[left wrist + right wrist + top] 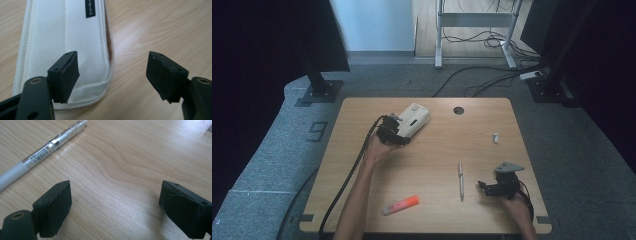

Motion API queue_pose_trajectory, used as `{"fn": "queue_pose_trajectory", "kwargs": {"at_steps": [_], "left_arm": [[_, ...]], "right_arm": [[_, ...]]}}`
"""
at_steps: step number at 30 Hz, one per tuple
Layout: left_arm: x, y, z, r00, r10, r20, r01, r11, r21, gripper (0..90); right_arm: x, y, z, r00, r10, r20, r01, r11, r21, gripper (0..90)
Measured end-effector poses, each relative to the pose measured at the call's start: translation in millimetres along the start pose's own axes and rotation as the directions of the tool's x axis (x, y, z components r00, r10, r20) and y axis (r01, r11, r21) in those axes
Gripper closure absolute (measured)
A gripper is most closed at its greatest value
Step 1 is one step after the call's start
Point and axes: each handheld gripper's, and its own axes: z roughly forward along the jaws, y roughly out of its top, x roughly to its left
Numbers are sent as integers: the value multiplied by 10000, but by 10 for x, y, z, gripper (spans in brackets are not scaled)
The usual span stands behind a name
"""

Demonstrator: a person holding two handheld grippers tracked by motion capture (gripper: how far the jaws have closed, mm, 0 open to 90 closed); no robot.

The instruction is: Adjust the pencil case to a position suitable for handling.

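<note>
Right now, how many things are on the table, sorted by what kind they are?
Pencil case: 1
Pen: 1
Highlighter: 1
Small white thing, too small to tell: 1
Total: 4

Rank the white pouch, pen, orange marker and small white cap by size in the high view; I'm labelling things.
1. White pouch, partly hidden by the left tongs.
2. Pen and orange marker: the pen longer, the marker thicker, too alike to rank.
3. Small white cap.
</note>
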Motion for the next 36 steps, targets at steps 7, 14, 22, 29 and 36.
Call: {"fn": "queue_pose_trajectory", "kwargs": {"at_steps": [7,14,22,29,36], "left_arm": [[80,53,126,9996,-252,-84,252,9997,22,347],[117,38,240,9992,-331,-210,333,9994,104,377],[105,3,293,9953,-207,-951,244,9990,379,474],[61,-17,287,9914,-81,-1309,112,9997,233,555],[40,-36,228,9888,-10,-1494,7,10000,-21,670]], "right_arm": [[-1,0,1,10000,-18,-1,18,10000,-14,104],[-1,-1,1,10000,-22,-2,22,10000,-14,104],[-1,-1,1,10000,-20,-1,20,10000,-15,104],[-2,-1,2,10000,-40,2,40,10000,-29,104],[1,-1,0,10000,4,0,-4,10000,-1,104]]}}
